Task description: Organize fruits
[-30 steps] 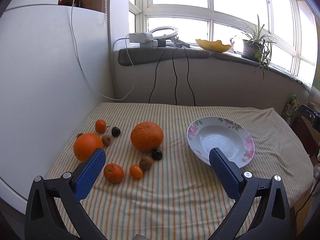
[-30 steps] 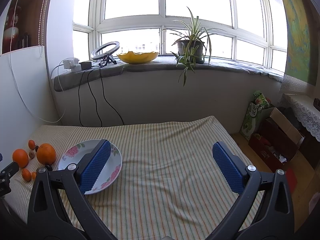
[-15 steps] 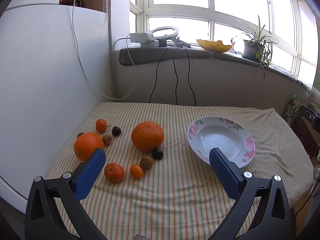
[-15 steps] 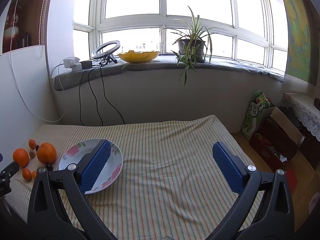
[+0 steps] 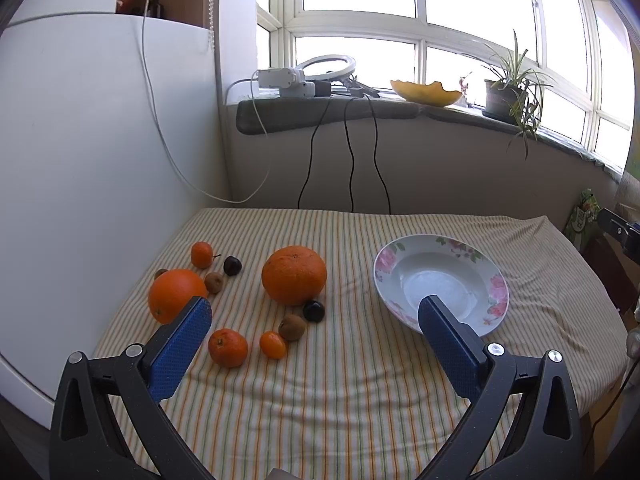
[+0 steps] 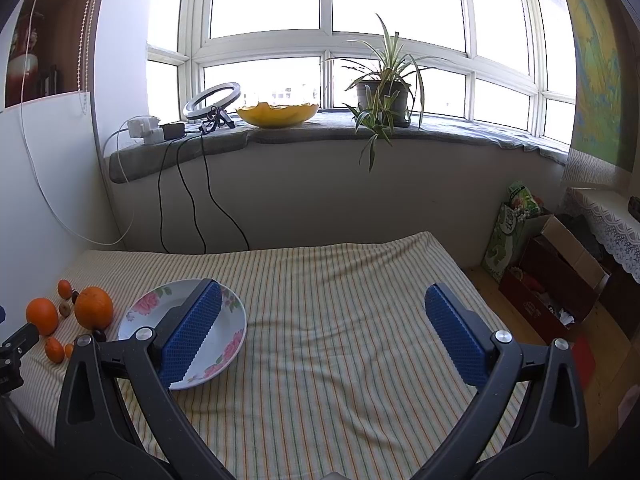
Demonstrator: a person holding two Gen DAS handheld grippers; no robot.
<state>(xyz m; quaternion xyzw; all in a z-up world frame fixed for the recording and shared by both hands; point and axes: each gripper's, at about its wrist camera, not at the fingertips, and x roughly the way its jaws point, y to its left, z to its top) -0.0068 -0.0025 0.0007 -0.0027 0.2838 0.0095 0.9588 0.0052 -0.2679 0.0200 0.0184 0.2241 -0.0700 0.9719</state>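
Note:
An empty white floral plate (image 5: 440,258) (image 6: 236,320) lies on the striped tablecloth. To its left lie a big orange (image 5: 294,274) (image 6: 94,307), a second orange (image 5: 176,294) (image 6: 41,315), small mandarins (image 5: 228,347), a kumquat (image 5: 273,345), brown kiwis (image 5: 292,327) and dark plums (image 5: 313,311). My left gripper (image 5: 316,312) is open and empty, above the table's near edge, facing the fruit. My right gripper (image 6: 320,304) is open and empty over the cloth to the right of the plate.
A white cabinet (image 5: 100,140) stands left of the table. The windowsill holds a yellow bowl (image 6: 278,114), a ring light (image 6: 212,100) and a potted plant (image 6: 382,96). Cables (image 5: 350,160) hang down the wall. Boxes (image 6: 552,276) sit on the floor at right.
Both views have shifted very slightly; the fruit and plate lie where they were. Both grippers stay open.

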